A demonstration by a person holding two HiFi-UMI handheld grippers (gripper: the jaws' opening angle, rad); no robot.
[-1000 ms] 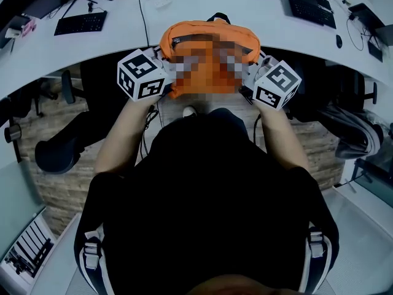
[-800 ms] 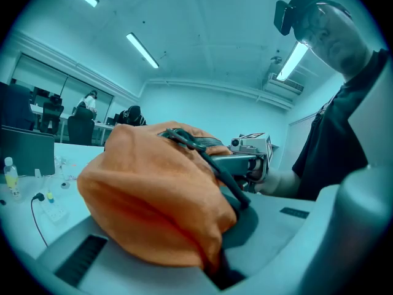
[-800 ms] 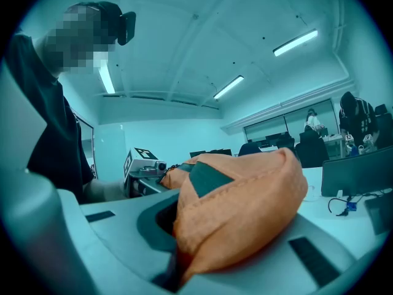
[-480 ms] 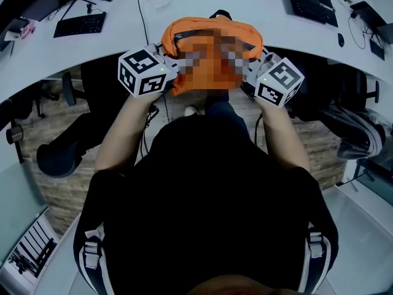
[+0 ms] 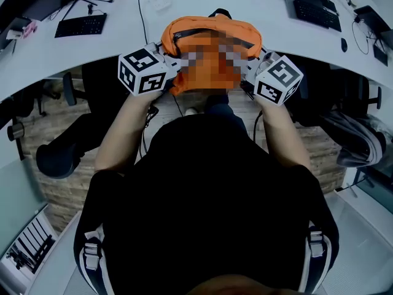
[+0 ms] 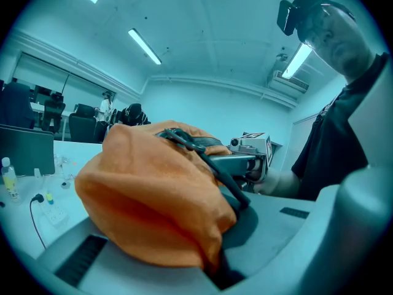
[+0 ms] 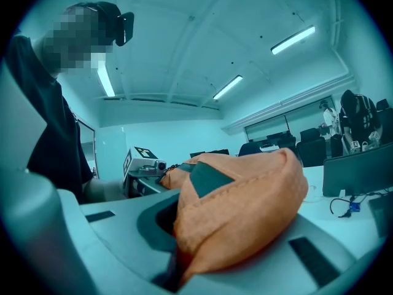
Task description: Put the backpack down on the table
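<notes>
1. Backpack: orange, at 12 o'clock from the person, straddling the near edge of the white table. The far part is over the tabletop and the near part hangs past the edge. Can't tell whether it rests on the table.
2. Left gripper: on the backpack's 9 o'clock side, jaws pinched narrow on a fold of orange fabric.
3. Right gripper: on the 3 o'clock side, jaws likewise clamped tight on fabric.
4. The grippers face each other across the backpack, and each gripper view shows the other one beyond it.
5. Strap: dark, runs over the backpack's top towards the right gripper.
6. On the table: keyboard at 10 o'clock, second keyboard at 2 o'clock, cable at 11 o'clock.
7. Chair: dark, on the floor at 9 o'clock from the person.
</notes>
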